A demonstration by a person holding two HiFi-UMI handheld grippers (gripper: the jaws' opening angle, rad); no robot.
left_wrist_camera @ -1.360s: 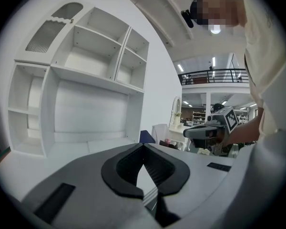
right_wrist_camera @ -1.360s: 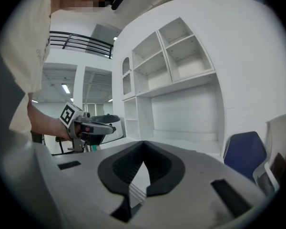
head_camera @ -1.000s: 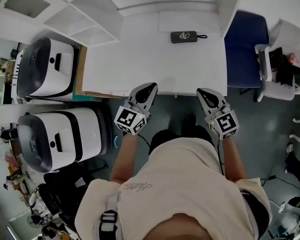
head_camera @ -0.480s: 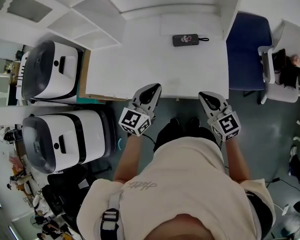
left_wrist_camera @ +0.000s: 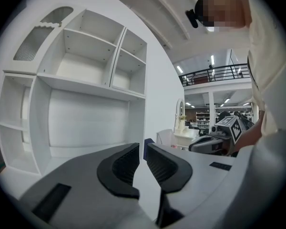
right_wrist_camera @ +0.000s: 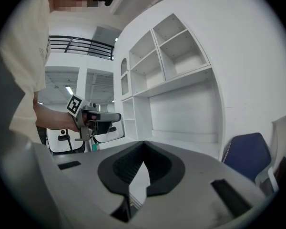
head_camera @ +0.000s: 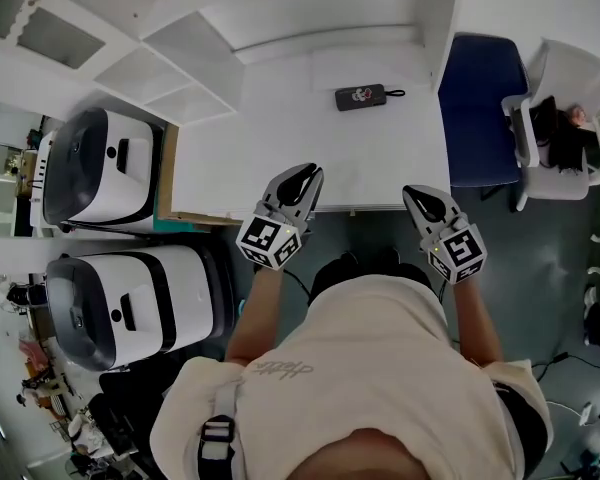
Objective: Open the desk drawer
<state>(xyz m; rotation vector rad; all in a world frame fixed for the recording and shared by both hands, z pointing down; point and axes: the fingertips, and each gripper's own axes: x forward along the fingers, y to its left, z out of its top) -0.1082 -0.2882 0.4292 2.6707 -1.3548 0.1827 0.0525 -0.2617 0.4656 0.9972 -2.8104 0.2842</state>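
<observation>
Desk drawer unseen under desk [head_camera: 310,138]

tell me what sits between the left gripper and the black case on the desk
Nothing: in the head view only bare white desk top separates the left gripper from the black case.

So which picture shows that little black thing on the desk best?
The head view: the black device lies in plain sight on the white desk. Neither gripper view shows it, only shelves.
</observation>
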